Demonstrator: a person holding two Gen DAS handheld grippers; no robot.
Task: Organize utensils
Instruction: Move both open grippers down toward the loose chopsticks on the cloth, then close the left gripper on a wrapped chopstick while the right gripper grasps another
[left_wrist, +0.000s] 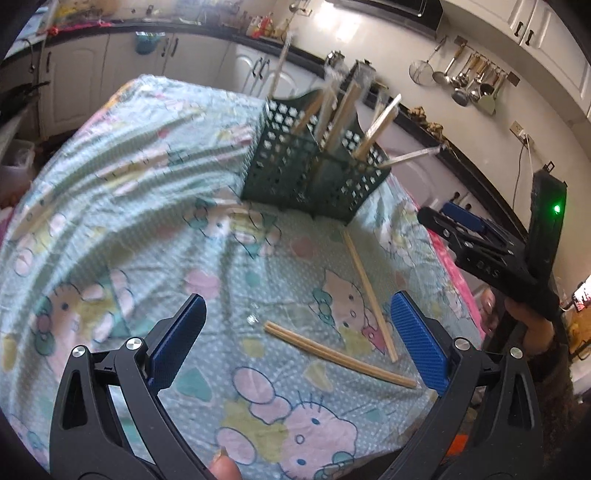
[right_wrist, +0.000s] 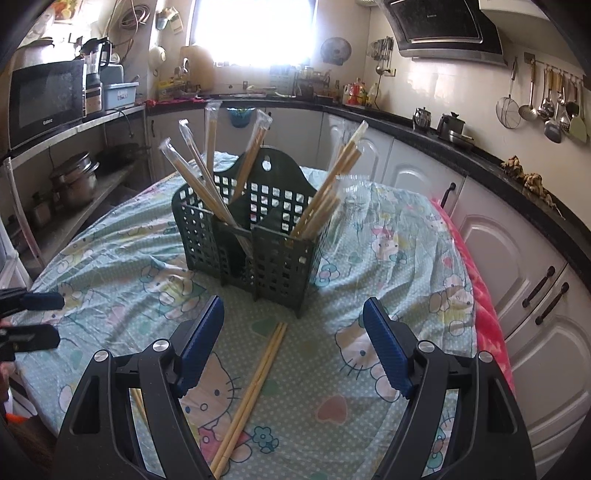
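A dark green perforated utensil holder (left_wrist: 314, 170) (right_wrist: 255, 236) stands on the Hello Kitty cloth and holds several wrapped pairs of wooden chopsticks (right_wrist: 325, 192). Two chopstick pairs lie flat on the cloth: one wrapped pair (left_wrist: 340, 356) lies between my left fingers, and another (left_wrist: 369, 291) (right_wrist: 255, 391) lies beside it, between my right fingers. My left gripper (left_wrist: 299, 343) is open and empty, low over the cloth. My right gripper (right_wrist: 293, 347) is open and empty, facing the holder; it also shows in the left wrist view (left_wrist: 454, 218).
The table is covered by a wrinkled cloth (right_wrist: 388, 258) with a pink edge (right_wrist: 487, 314) on the right. White cabinets and a black counter (right_wrist: 480, 155) run behind it. Ladles hang on the wall (right_wrist: 546, 107). A microwave (right_wrist: 44, 99) stands on a shelf at the left.
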